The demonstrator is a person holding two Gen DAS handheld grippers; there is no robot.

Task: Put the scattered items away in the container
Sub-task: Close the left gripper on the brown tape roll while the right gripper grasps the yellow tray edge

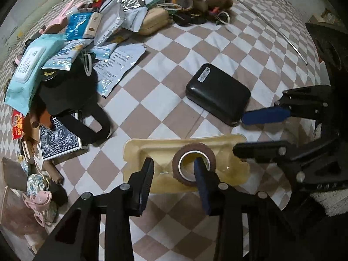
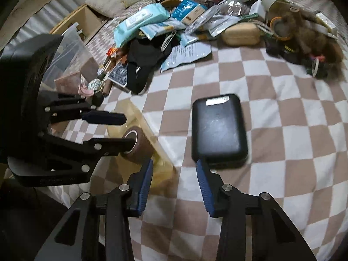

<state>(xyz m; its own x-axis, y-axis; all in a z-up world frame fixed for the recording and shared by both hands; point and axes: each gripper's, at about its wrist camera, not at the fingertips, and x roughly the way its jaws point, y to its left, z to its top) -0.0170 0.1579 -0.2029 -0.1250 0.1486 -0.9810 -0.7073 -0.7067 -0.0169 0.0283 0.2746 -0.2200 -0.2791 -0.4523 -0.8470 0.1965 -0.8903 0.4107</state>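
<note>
The left tool [image 1: 174,165] stood partly open, one finger inside the brown tape roll [image 1: 193,165] over the clear yellowish tray [image 1: 139,150]. The right tool [image 2: 174,167] gaped empty beside the black case [image 2: 218,130], which lay flat on the bed, long axis running away from it.

Both wrist cameras are looking steeply down at the bed [image 1: 217,43] from close range, sharing the tape [image 1: 193,165] and case [image 2: 218,130].
</note>
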